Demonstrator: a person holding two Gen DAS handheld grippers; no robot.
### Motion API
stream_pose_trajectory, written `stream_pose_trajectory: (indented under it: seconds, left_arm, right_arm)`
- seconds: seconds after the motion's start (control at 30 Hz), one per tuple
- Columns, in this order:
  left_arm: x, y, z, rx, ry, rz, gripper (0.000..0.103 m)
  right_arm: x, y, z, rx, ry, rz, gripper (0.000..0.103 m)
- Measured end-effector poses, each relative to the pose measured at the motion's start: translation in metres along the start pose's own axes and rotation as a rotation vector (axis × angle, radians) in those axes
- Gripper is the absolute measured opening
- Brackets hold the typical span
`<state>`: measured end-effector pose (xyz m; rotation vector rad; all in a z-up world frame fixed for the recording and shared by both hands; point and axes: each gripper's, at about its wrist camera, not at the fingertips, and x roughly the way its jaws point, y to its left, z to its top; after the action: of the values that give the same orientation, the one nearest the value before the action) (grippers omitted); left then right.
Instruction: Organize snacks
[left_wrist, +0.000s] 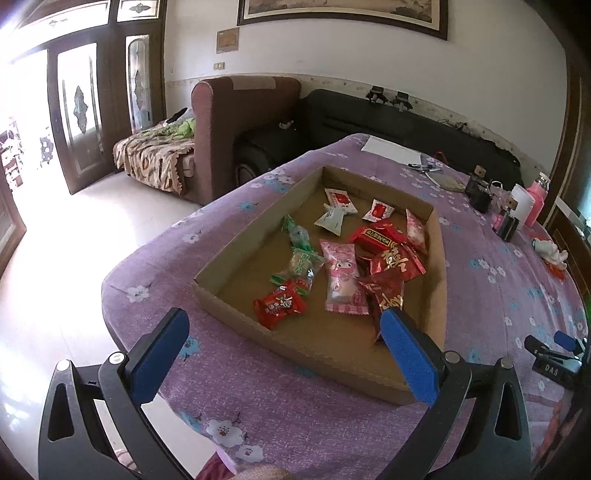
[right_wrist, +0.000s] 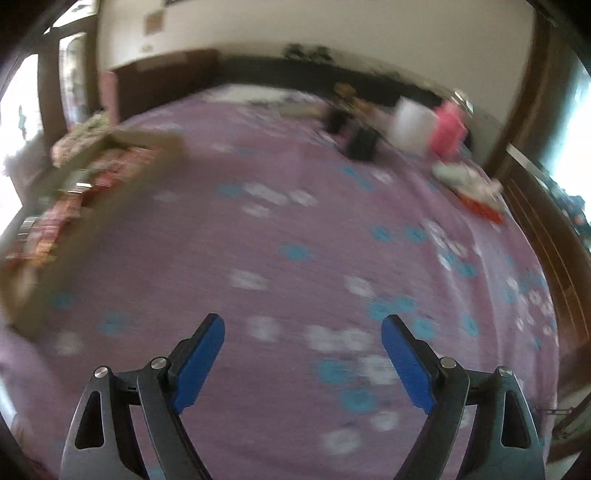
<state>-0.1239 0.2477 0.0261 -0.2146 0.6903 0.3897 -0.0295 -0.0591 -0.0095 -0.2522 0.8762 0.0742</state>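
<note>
A shallow cardboard tray (left_wrist: 236, 314) lies on the purple flowered tablecloth (left_wrist: 295, 406). It holds several wrapped snacks: red packets (left_wrist: 279, 302), a pink packet (left_wrist: 341, 277), green-wrapped sweets (left_wrist: 297, 258) and white sachets (left_wrist: 334, 218). My left gripper (left_wrist: 284, 321) is open and empty, held above the tray's near edge. My right gripper (right_wrist: 303, 328) is open and empty over bare cloth; its view is motion-blurred. The tray (right_wrist: 122, 199) shows at the left of the right wrist view. The right gripper also shows at the right edge of the left wrist view (left_wrist: 554, 354).
At the table's far right stand a pink bottle (left_wrist: 537, 199), a white container (left_wrist: 522, 203) and dark small items (left_wrist: 480, 192). Paper (left_wrist: 391, 147) and pens lie at the far end. A white and red object (left_wrist: 552, 254) lies near the right edge. Sofas stand beyond.
</note>
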Motion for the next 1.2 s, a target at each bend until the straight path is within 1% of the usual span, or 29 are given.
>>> stream_pose_trajectory:
  seconds: [0.07,0.1,0.13,0.17,0.2,0.23,0.27,0.33,0.4,0.5,0.53,0.57,0.6,0.63,0.67,0.7,0.73,0.77,0.83,0.87,0.97,1.07,1.2]
  left_arm:
    - [0.0,-0.001,0.0,0.001,-0.003,0.003,0.103]
    - [0.0,-0.001,0.0,0.001,-0.001,0.003,0.103]
    - [0.0,-0.002,0.0,0.0,0.001,0.004,0.103]
    - [0.001,-0.002,0.001,-0.001,0.003,0.004,0.103]
    - [0.001,-0.003,0.001,-0.001,0.006,0.003,0.103]
    - [0.002,-0.004,0.001,-0.001,0.01,0.001,0.103]
    - [0.002,-0.004,0.001,-0.001,0.012,-0.001,0.103]
    - [0.001,-0.004,0.002,0.001,0.012,-0.005,0.103]
    - [0.001,-0.005,0.002,0.001,0.01,-0.01,0.103]
    - [0.002,-0.005,0.001,0.007,0.01,-0.005,0.103]
    - [0.003,-0.005,0.001,0.008,0.016,-0.006,0.103]
    - [0.004,-0.006,0.002,0.008,0.018,-0.006,0.103]
    - [0.005,-0.006,0.002,0.008,0.016,-0.003,0.103]
    - [0.005,-0.006,0.003,0.008,0.014,-0.001,0.103]
    - [0.005,-0.007,0.003,0.009,0.014,-0.003,0.103]
    - [0.005,-0.007,0.004,0.009,0.015,-0.003,0.103]
    - [0.005,-0.006,0.004,0.008,0.013,0.002,0.103]
    - [0.005,-0.007,0.004,0.007,0.011,0.005,0.103]
    - [0.006,-0.004,0.004,0.001,0.011,0.008,0.103]
    - [0.006,-0.002,0.004,-0.002,0.009,0.011,0.103]
    - [0.005,0.004,0.005,-0.013,-0.006,0.027,0.103]
    - [0.004,0.011,0.006,-0.031,-0.021,0.036,0.103]
    - [0.004,0.015,0.008,-0.033,-0.022,0.039,0.103]
  right_arm:
    - [0.017,-0.026,-0.004,0.038,0.035,0.006,0.089]
    - [0.023,-0.035,-0.006,0.056,0.047,0.026,0.089]
    - [0.026,-0.044,-0.007,0.084,0.044,0.07,0.091]
    - [0.031,-0.055,-0.008,0.122,0.055,0.106,0.094]
    - [0.033,-0.061,-0.008,0.148,0.06,0.123,0.096]
    - [0.034,-0.066,-0.007,0.167,0.052,0.11,0.103]
    - [0.037,-0.067,-0.007,0.169,0.067,0.067,0.103]
    - [0.04,-0.069,-0.007,0.194,0.075,0.051,0.103]
    - [0.039,-0.068,-0.011,0.22,0.046,0.036,0.103]
    - [0.036,-0.062,-0.016,0.177,0.07,0.083,0.102]
    - [0.031,-0.057,-0.014,0.171,0.058,0.071,0.092]
    - [0.017,-0.052,-0.012,0.179,0.006,0.041,0.092]
    - [0.006,-0.046,-0.01,0.184,-0.039,0.037,0.092]
    - [-0.006,-0.038,-0.007,0.187,-0.082,0.051,0.097]
    - [-0.018,-0.024,-0.004,0.172,-0.117,0.092,0.103]
    - [-0.023,-0.013,0.001,0.15,-0.129,0.127,0.103]
    - [-0.03,0.011,0.005,0.098,-0.128,0.18,0.103]
    - [-0.033,0.026,0.006,0.058,-0.125,0.212,0.103]
    - [-0.041,0.069,0.004,-0.062,-0.124,0.288,0.103]
    - [-0.046,0.095,0.0,-0.141,-0.129,0.303,0.102]
    - [-0.061,0.143,-0.009,-0.285,-0.171,0.318,0.102]
    - [-0.073,0.168,-0.013,-0.337,-0.204,0.328,0.102]
    - [-0.083,0.178,-0.013,-0.345,-0.224,0.34,0.102]
